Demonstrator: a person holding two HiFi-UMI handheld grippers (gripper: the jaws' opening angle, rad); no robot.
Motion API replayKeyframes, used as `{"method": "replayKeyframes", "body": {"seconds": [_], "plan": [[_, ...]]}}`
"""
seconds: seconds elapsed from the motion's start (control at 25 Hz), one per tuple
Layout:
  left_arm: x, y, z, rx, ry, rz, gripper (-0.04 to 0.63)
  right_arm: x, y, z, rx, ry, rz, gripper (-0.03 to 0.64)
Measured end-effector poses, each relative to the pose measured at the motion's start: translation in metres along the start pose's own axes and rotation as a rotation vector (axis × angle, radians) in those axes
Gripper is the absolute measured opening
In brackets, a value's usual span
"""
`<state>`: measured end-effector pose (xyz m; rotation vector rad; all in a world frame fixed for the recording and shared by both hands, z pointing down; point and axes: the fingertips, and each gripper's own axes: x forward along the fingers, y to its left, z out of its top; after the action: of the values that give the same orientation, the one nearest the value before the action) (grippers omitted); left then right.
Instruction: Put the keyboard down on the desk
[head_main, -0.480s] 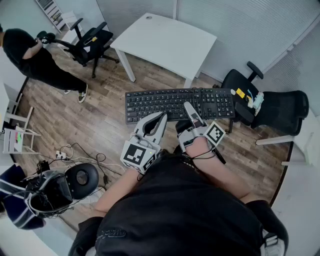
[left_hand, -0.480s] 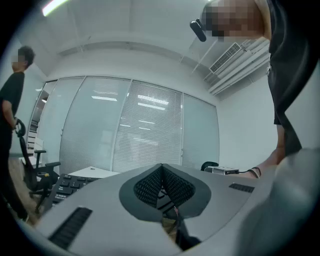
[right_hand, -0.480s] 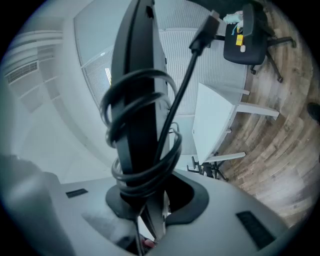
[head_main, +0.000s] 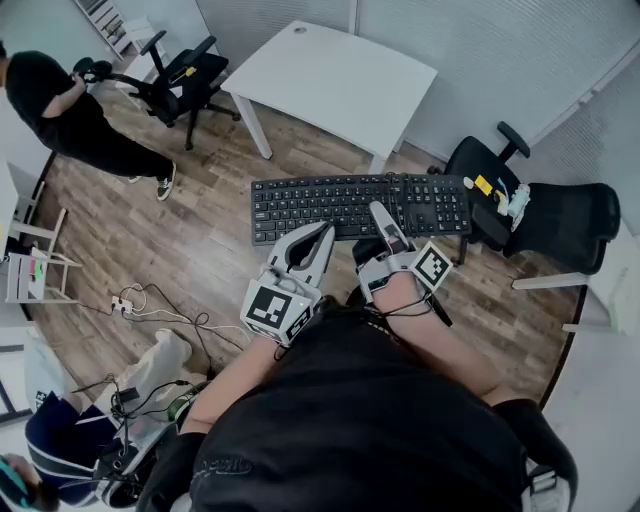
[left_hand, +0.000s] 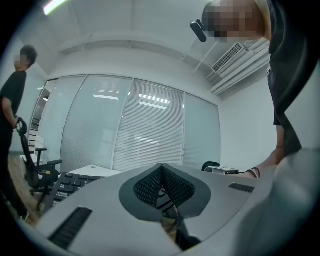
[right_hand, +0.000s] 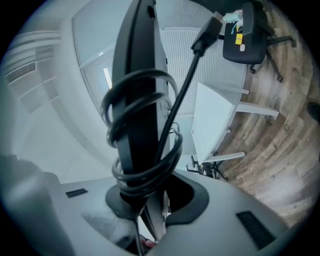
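Head view: the black keyboard (head_main: 340, 205) hangs level in the air above the wood floor (head_main: 190, 240), short of the white table (head_main: 335, 80). The right gripper (head_main: 380, 215) grasps its near edge; the left gripper (head_main: 324, 236) sits just beside it.

Left gripper view: the left gripper (left_hand: 161, 168) has its jaws clenched together on nothing, the keyboard (left_hand: 74, 184) off to its left.

Right gripper view: the right gripper (right_hand: 142, 192) has its jaws clamped on the keyboard (right_hand: 137, 75), seen edge-on, with a black cable (right_hand: 150, 167) coiled around it.

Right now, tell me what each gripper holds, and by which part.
Right gripper: the black keyboard, clamped by its near long edge, cable coiled round it. Left gripper: shut, holding nothing.
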<state>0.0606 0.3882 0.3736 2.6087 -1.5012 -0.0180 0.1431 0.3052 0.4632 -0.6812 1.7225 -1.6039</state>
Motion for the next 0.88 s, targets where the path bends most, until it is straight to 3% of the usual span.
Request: {"method": "replayKeyframes", "body": {"seconds": [0.44,0.88], "plan": [[0.010,0.008,-0.007,-0.016,0.009,0.009,0.015,0.009,-0.010,0.007,0.008,0.007,-0.006,0.087],[0.079,0.029,-0.003,-0.024,0.038,0.031,0.015,0.051,-0.020,0.061,0.044,0.017,-0.021,0.087]]}}
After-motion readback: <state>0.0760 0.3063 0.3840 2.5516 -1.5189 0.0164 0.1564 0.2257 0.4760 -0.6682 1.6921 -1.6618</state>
